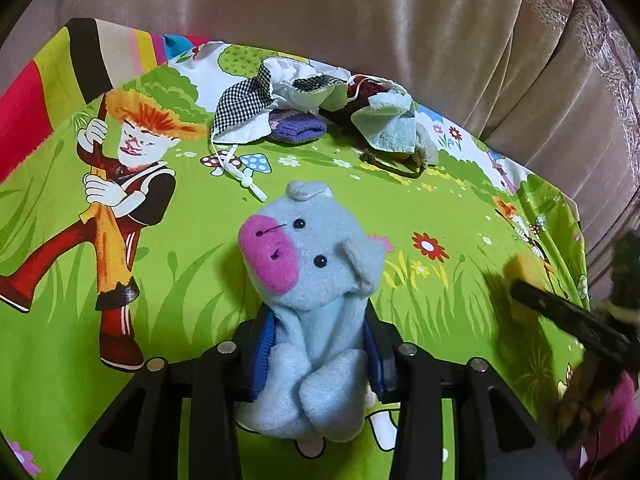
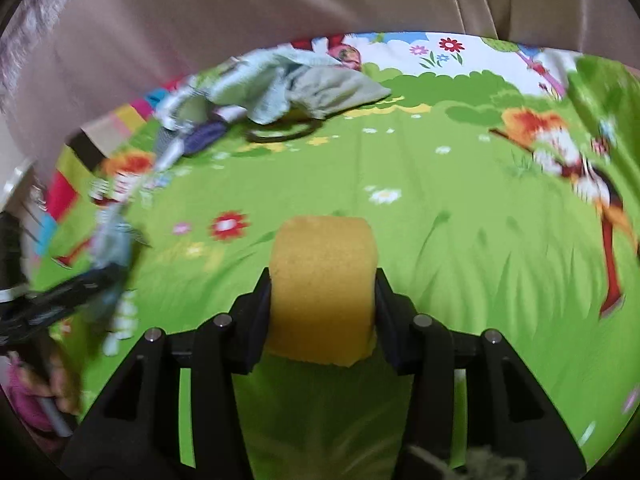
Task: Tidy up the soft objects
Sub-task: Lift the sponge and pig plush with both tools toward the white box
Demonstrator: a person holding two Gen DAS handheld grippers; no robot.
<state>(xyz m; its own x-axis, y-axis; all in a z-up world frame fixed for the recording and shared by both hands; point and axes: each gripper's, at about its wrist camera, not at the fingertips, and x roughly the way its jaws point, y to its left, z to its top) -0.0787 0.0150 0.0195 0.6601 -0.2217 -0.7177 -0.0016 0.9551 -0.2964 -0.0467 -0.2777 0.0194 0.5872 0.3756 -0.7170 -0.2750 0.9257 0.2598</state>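
Two grippers each hold one soft thing above a surface covered by a green cartoon-print sheet (image 1: 420, 200). The left gripper (image 1: 316, 350) is clenched on a light blue plush toy (image 1: 316, 280) with a pink snout; its pads press the toy's body from both sides, and the head rises above the fingers toward the middle of the sheet. The right gripper (image 2: 322, 312) is clenched on a yellow sponge (image 2: 322, 288), squeezed between its pads and standing upright. In the left wrist view the sponge (image 1: 524, 276) and the right gripper show blurred near the sheet's right edge. Along the far edge lies a heap of cloth items (image 1: 316, 108): a checked piece, a white piece, a purple knit and a pale blue towel, touching one another. A beige curtain (image 1: 320, 4) hangs behind.
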